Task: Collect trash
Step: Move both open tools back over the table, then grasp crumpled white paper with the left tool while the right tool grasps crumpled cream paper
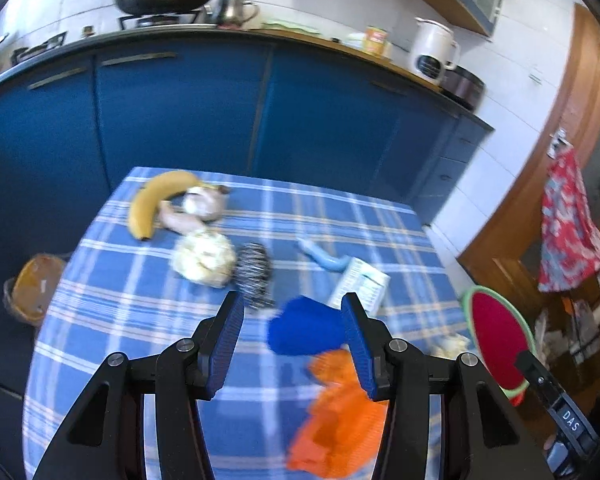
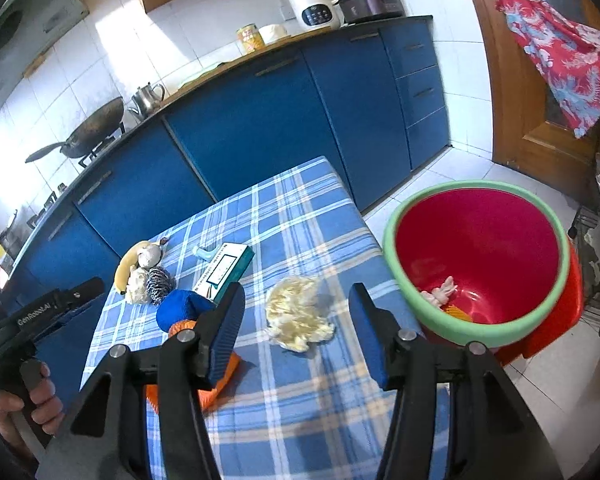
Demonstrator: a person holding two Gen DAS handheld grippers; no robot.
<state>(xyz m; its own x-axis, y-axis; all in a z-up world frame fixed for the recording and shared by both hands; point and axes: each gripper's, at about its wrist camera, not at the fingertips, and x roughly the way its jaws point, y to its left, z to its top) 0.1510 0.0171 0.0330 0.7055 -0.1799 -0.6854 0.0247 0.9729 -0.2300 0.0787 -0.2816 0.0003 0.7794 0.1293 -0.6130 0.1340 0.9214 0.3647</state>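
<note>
A crumpled pale-yellow wad of wrapper (image 2: 299, 317) lies on the blue plaid tablecloth (image 2: 284, 216) near the table's right edge, just left of the red bin with a green rim (image 2: 396, 236). The right gripper (image 2: 296, 326) hovers above it, jaws wide and empty, so this looks like the approach: descend, pinch, carry right. The left gripper (image 1: 294, 344) hangs wide over blue and orange cloths (image 1: 312, 332).

One banana (image 1: 152, 200), one steel scourer (image 1: 253, 276), one box (image 2: 224, 270), two crumpled tissue wads (image 2: 298, 314) (image 1: 204, 258), one red bin (image 2: 480, 256).

"DAS" stands on the right gripper (image 1: 568, 416) body — "GenRobot.AI" on the left gripper (image 2: 32, 316) body; box print is unreadable.
</note>
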